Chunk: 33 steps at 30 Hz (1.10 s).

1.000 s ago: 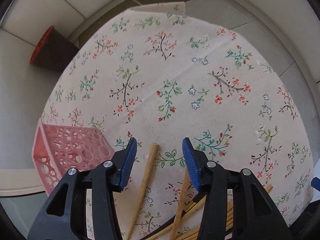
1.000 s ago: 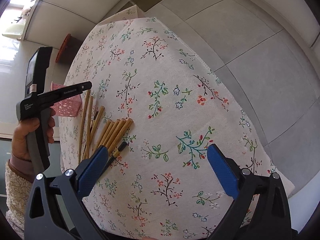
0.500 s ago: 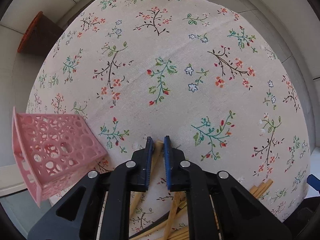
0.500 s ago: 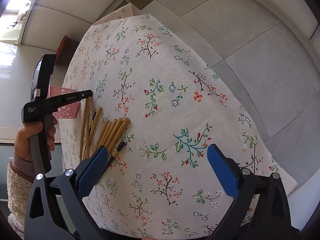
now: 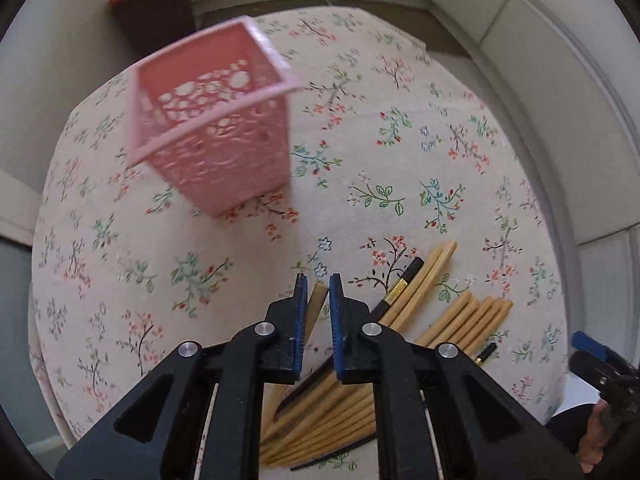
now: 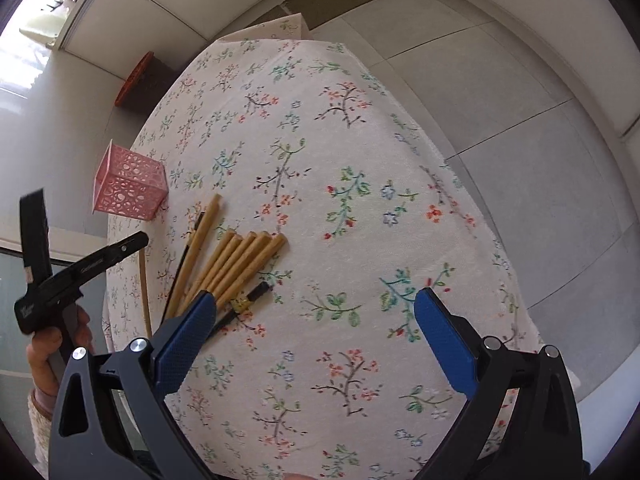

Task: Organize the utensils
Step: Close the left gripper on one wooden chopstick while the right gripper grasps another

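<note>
**Inspector:** What has changed?

**Assessor:** The left gripper [image 5: 318, 286] has just closed on one bamboo chopstick [image 5: 316, 302] and now carries it off the cloth, nearer the pink holder [image 5: 224, 132] than a second ago. I judge the pick complete — delivery remains.

**Inspector:** Orientation of the stick?

**Assessor:** Its long axis runs steeply downward along the pads, blunt end pointing toward the holder, the rest hanging below.

**Inspector:** The other tool?

**Assessor:** The right gripper [image 6: 316, 340] stands wide open and empty — on the far side of the chopstick pile [image 6: 236, 264] from the holder.
</note>
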{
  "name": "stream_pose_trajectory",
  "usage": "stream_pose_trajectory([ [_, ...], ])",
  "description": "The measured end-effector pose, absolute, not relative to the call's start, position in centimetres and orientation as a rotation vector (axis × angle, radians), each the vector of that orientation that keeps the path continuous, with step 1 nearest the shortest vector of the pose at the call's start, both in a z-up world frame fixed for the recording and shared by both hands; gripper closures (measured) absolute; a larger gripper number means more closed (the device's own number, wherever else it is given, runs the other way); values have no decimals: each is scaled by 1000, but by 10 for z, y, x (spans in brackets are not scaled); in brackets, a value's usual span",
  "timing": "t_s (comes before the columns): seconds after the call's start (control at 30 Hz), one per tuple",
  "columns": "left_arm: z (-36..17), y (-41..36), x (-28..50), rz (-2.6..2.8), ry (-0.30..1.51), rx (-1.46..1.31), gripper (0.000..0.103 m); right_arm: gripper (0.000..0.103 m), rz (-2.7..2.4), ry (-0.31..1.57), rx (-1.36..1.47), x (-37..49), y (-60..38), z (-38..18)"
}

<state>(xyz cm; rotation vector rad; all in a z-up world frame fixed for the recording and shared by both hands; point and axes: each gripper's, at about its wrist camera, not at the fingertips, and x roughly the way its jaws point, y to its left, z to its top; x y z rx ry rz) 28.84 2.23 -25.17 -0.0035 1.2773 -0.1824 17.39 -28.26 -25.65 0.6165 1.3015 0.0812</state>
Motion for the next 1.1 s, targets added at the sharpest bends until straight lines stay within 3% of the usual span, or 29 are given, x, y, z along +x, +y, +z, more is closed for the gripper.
stream_pose_trajectory([
  [0.3,-157,77,185,-255,994,-237,94,9,-27,1417,743,243,-221,-262],
  [0.43,-134,91,169,-311,912,-271,94,42,-116,1495,777,262,-200,-283],
  [0.6,-121,111,157,-332,857,-303,94,57,-212,1503,729,276,-188,-293],
  [0.87,-117,126,155,-354,835,-354,94,61,-282,1510,592,293,-169,-292],
  [0.97,-121,130,158,-328,856,-359,94,76,-276,1489,584,292,-161,-291],
  [1.0,-126,132,161,-312,882,-363,94,89,-259,1476,600,291,-158,-290],
  [1.03,-133,134,166,-292,916,-367,94,95,-247,1472,602,291,-152,-290],
  [1.1,-155,139,182,-264,1013,-386,84,97,-232,1473,596,290,-149,-290],
])
